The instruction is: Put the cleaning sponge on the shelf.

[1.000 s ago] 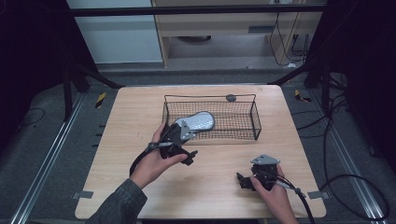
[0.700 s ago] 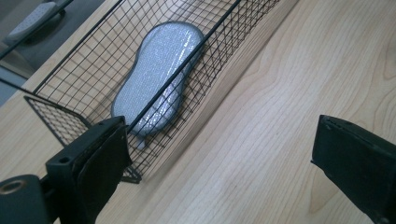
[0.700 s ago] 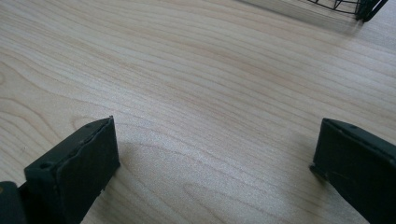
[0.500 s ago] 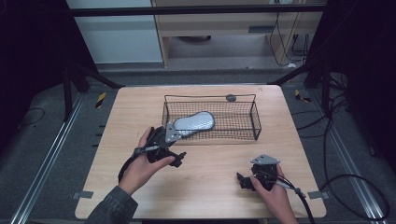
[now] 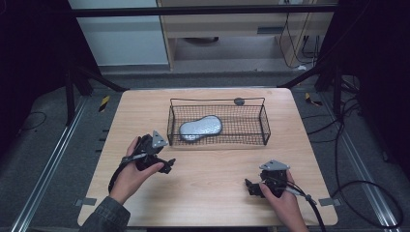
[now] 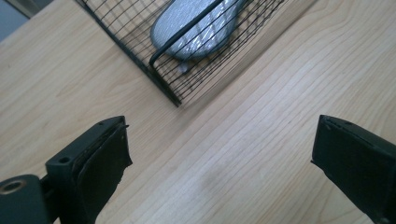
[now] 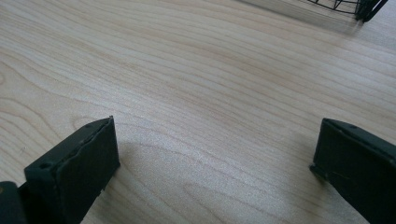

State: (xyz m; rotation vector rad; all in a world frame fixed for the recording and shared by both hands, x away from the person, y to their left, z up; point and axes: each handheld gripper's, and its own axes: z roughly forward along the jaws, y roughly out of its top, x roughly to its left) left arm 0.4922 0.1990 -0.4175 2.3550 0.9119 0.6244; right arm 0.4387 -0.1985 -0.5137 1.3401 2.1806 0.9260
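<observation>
Pulling back toward the lower left of the frame, the left gripper (image 5: 167, 166) has come away from the wire basket (image 5: 218, 141), fingers released and empty. The grey object (image 5: 200, 128) lies inside, seemingly delivered; the right gripper (image 5: 252, 187) rests released on the desk (image 5: 208, 193).

The table (image 5: 203, 183) is pale wood with fine straight grain, smooth and faintly satin, throwing soft sheen in both gripper views. The basket (image 5: 218, 140) is thin black wire mesh with a matt coating, and the grey object (image 6: 196, 28) lying in it looks like a dimpled, slightly shiny surface, perhaps plastic or metal. Both the left gripper (image 6: 219, 154) and the right gripper (image 7: 215, 158) have matt black jaws, seemingly plastic with rubbery pads roughened at the edges
</observation>
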